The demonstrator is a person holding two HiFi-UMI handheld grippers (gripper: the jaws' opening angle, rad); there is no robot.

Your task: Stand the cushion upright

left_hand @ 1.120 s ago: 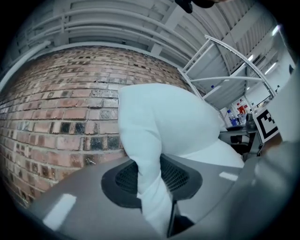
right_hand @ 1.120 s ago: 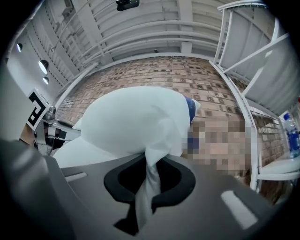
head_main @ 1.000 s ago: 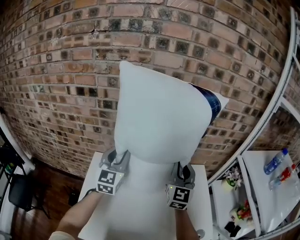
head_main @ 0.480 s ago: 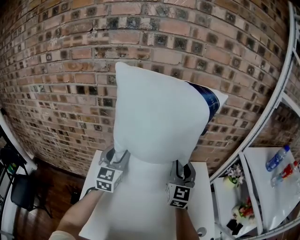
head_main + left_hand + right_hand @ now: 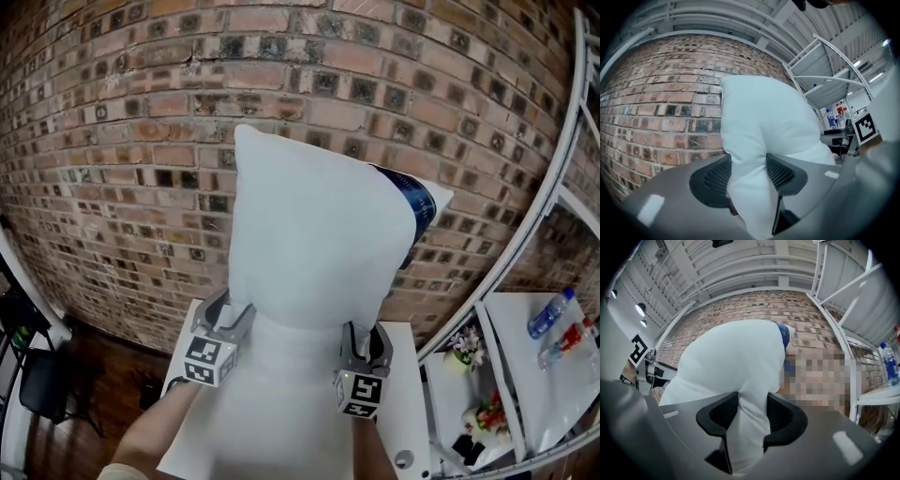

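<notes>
Head view: two forearms reach in from the near edge, the left arm [image 5: 150,439] bare. Each hand carries its tool about level, pointing away toward the wall. Marker cubes sit on top, one on the left [image 5: 208,361] and one on the right [image 5: 361,394].

The left hand-held gripper [image 5: 230,314] is at the cushion's [image 5: 319,234] lower left corner, and the right hand-held gripper [image 5: 366,339] at its lower right corner. The two are well apart, with the cushion's base between them. In the left gripper view a fold of white cloth fills the gap between the ribbed pads [image 5: 780,173] and touches both. The right gripper view shows the same, the cloth narrowing where the pads [image 5: 780,416] meet it. Both sets of jaws have just been opening, so each now holds only a loose pinch on the cushion.

The cushion stands upright on the white surface [image 5: 403,394], taller than it is wide, plump and plain white. Its top left corner is pointed. A dark blue patch [image 5: 422,206] shows at its top right corner. Its lower end is gathered in where the tools hold it.

Behind it rises a brick wall [image 5: 112,141]; whether the cushion touches the wall cannot be told. To the far right a white shelf [image 5: 525,375] holds bottles [image 5: 548,319].
</notes>
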